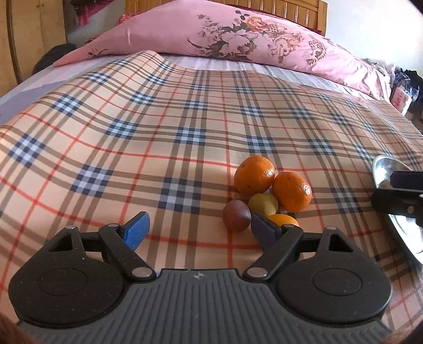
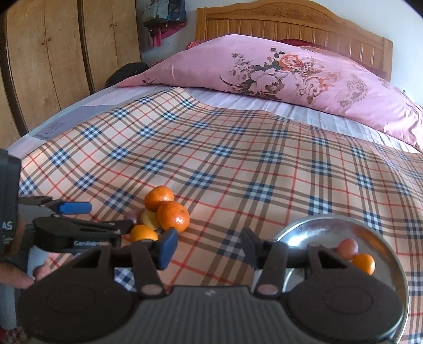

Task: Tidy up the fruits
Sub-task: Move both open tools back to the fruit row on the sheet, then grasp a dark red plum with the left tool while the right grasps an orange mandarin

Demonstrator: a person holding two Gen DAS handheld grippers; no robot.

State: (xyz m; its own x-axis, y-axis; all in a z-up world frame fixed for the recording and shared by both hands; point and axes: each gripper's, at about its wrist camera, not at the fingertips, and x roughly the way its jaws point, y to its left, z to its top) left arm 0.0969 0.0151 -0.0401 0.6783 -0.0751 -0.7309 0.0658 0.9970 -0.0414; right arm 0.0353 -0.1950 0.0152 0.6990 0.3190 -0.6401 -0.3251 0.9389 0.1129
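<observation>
A heap of fruit lies on the plaid cloth: two oranges, a yellow-green fruit, a dark purple fruit and a third orange half hidden behind my left gripper's right finger. My left gripper is open just short of the heap, with nothing between its fingers. My right gripper is open over bare cloth beside a round metal plate. The plate holds a reddish fruit and a small orange. The heap lies left of the right gripper.
A pink flowered pillow lies across the head of the bed, against a wooden headboard. A wooden wardrobe stands at the left. A hand holds the left gripper's handle at the lower left.
</observation>
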